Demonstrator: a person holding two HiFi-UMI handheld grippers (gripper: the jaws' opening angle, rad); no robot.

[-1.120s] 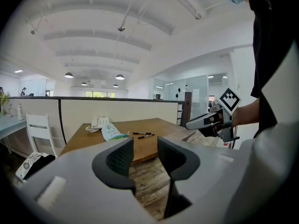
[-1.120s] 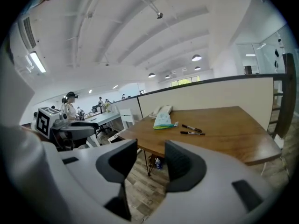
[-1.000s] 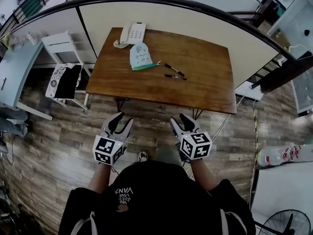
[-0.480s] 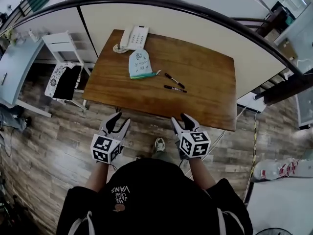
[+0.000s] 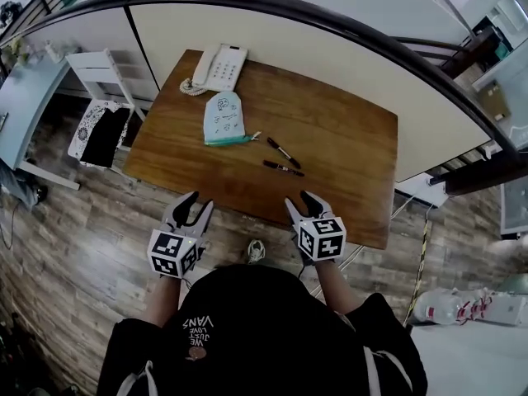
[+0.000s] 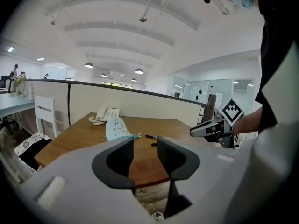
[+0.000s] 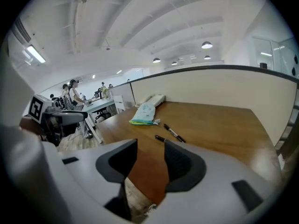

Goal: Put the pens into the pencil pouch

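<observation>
Two black pens lie loose near the middle of the wooden counter, close together but not touching. They are just right of the pale blue pencil pouch, which lies flat with its green-trimmed end toward the person. A white telephone sits beyond it. No pen is lifted yet, so this looks like the approach. The left gripper and right gripper hover at the counter's near edge, jaws parted and empty. Next, one likely reaches forward for the nearer pen.

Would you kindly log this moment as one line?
left tongs: open, empty | right tongs: open, empty | pens, pouch: on table
</observation>
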